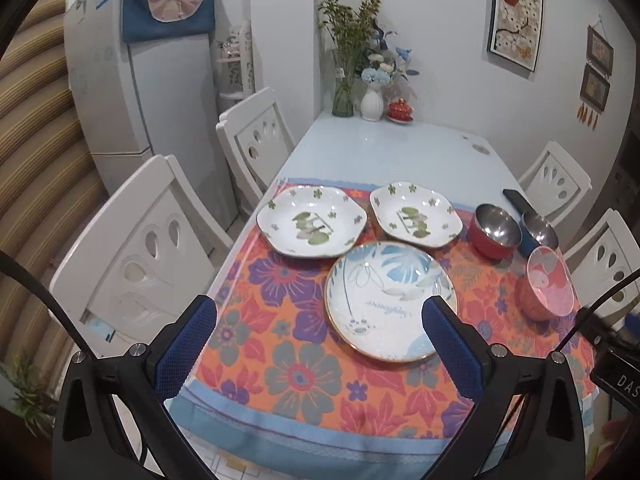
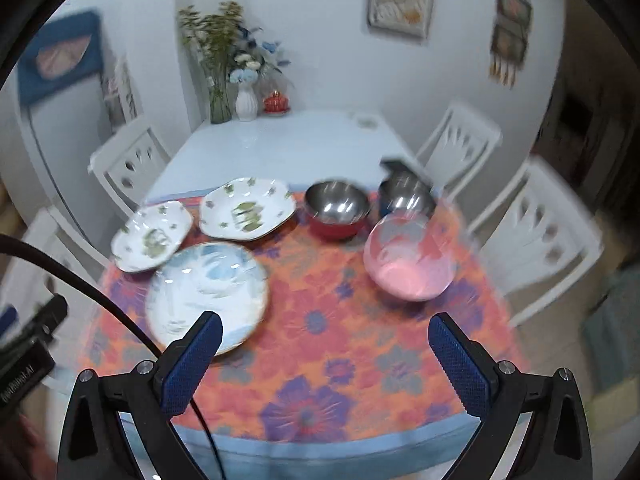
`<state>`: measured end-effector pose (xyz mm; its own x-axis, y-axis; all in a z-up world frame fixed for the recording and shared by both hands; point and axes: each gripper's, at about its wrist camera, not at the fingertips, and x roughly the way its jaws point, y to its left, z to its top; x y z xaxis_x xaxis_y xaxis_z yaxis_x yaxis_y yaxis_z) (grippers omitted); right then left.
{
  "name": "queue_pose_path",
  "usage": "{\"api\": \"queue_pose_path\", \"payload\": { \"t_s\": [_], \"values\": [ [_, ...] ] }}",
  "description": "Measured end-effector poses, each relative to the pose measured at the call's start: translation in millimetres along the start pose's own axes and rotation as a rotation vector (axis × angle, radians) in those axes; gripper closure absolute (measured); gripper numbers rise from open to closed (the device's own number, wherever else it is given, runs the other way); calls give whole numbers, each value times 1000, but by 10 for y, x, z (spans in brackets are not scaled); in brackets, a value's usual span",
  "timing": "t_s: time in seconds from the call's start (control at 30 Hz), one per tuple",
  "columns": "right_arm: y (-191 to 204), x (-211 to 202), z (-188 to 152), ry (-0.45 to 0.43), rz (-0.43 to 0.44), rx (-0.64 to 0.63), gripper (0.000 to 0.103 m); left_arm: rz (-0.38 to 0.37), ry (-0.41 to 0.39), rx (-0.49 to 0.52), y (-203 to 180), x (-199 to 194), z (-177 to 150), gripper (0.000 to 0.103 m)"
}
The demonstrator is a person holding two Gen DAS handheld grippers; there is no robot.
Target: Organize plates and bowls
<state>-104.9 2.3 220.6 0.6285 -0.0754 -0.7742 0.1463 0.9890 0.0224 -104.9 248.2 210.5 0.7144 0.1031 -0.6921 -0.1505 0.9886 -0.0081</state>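
Two white plates with green flowers [image 1: 311, 221] [image 1: 416, 215] lie side by side on the floral cloth. A round blue-leaf plate [image 1: 390, 300] lies in front of them. To the right stand a red steel bowl [image 1: 496, 232], a blue steel bowl [image 1: 538, 232] and a pink bowl [image 1: 548, 284]. My left gripper [image 1: 320, 320] is open and empty above the cloth's near edge, its right finger over the round plate. My right gripper [image 2: 325, 336] is open and empty, in front of the pink bowl [image 2: 412, 258] and round plate [image 2: 206, 292].
White chairs [image 1: 140, 248] [image 1: 556, 178] stand on both sides of the table [image 1: 384, 148]. Vases with flowers [image 1: 352, 72] and a red lidded cup [image 1: 400, 110] stand at the far end. A dark phone [image 1: 518, 200] lies behind the steel bowls. A fridge [image 1: 132, 80] stands at left.
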Motion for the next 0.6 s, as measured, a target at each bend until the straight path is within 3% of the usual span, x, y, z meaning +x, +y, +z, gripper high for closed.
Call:
{"api": "queue_pose_path", "payload": {
  "t_s": [0.2, 0.43, 0.6],
  "values": [
    [-30, 185, -36, 63, -28, 46, 1, -16, 31, 0, 26, 128, -2, 1],
    [-249, -167, 97, -74, -38, 158, 1, -58, 55, 2, -73, 150, -2, 1],
    [-358, -29, 111, 9, -35, 194, 1, -60, 90, 20, -159, 233, -32, 1]
  ]
}}
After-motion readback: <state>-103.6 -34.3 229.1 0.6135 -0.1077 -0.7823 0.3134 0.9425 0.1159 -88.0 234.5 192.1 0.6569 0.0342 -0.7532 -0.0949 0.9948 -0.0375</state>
